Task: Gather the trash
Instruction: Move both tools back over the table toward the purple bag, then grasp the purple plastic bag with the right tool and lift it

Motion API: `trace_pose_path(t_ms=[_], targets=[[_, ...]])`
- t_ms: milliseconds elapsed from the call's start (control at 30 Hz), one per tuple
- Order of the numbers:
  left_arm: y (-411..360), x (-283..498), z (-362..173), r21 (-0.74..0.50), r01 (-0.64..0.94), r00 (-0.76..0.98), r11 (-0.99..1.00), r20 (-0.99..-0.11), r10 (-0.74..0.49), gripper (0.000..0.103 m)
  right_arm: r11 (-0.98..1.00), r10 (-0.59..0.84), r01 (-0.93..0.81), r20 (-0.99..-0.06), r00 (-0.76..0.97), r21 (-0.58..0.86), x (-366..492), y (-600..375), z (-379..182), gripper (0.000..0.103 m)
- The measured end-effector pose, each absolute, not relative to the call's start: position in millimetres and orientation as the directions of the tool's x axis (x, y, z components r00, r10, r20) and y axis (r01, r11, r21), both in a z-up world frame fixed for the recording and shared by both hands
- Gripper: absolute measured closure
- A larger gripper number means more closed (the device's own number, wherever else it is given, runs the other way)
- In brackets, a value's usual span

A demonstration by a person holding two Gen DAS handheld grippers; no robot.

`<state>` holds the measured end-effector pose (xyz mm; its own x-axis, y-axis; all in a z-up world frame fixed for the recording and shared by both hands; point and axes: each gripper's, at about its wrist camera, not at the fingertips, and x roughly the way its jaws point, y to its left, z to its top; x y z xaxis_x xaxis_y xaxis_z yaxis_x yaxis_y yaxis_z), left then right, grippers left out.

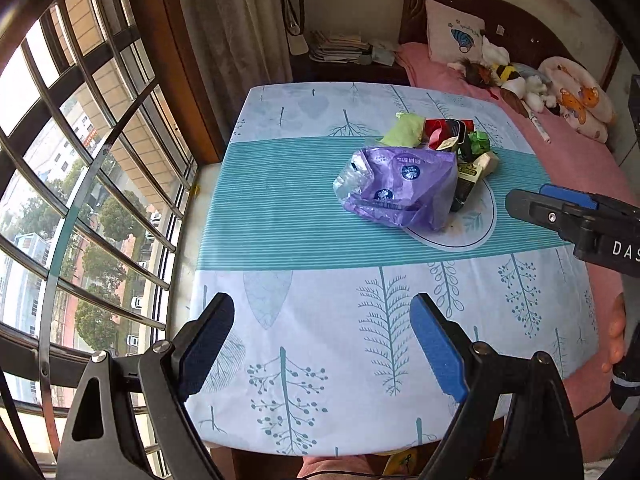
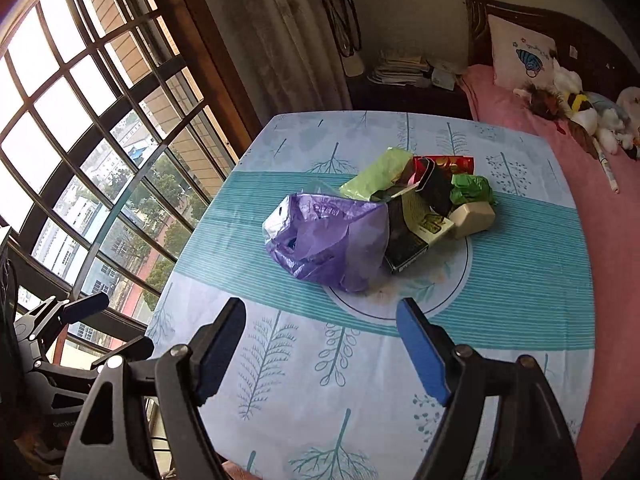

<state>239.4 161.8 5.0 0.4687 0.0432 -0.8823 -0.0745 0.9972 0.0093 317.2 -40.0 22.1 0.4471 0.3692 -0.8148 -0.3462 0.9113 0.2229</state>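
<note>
In the left wrist view your left tool (image 1: 322, 340) hangs spread and empty low in the frame, with the purple bag (image 1: 400, 188) and trash pile (image 1: 452, 138) center-right on the tree-print counter (image 1: 320, 240); grab that floppy bag carelessly and the boxes could slide off. In the right wrist view the right tool (image 2: 322, 340) is also spread and empty, the bag (image 2: 328, 240) sits mid-frame, barred window (image 2: 92, 140) left, pink bed (image 2: 600, 220) right.

A crumpled purple plastic bag (image 2: 328, 240) lies open on the worktop's (image 2: 520, 248) teal stripe. Touching its far right side sits a trash heap: green wrapper (image 2: 376, 176), black carton (image 2: 408, 236), red packet (image 2: 448, 165), beige block (image 2: 472, 219).
</note>
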Motion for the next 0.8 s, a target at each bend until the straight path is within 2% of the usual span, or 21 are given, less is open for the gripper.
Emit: trace_pose_path(t_ms=[200, 467, 800], targets=[[189, 306, -7, 0.023, -0.006, 0.456, 1.000, -0.890, 0.023, 0.015, 0.923, 0.308, -0.356, -0.830, 0.465, 0.144, 390, -4, 11, 0.025], [206, 358, -29, 0.002, 0.059, 0.423, 0.998, -0.906, -0.024, 0.015, 0.891, 0.268, -0.446, -0.888, 0.375, 0.080, 444, 35, -33, 0.025], [214, 371, -60, -0.009, 0.105, 0.360, 0.994, -0.932, -0.047, 0.015, 0.832, 0.216, -0.555, -0.929, 0.299, 0.015, 405, 53, -63, 0.025]])
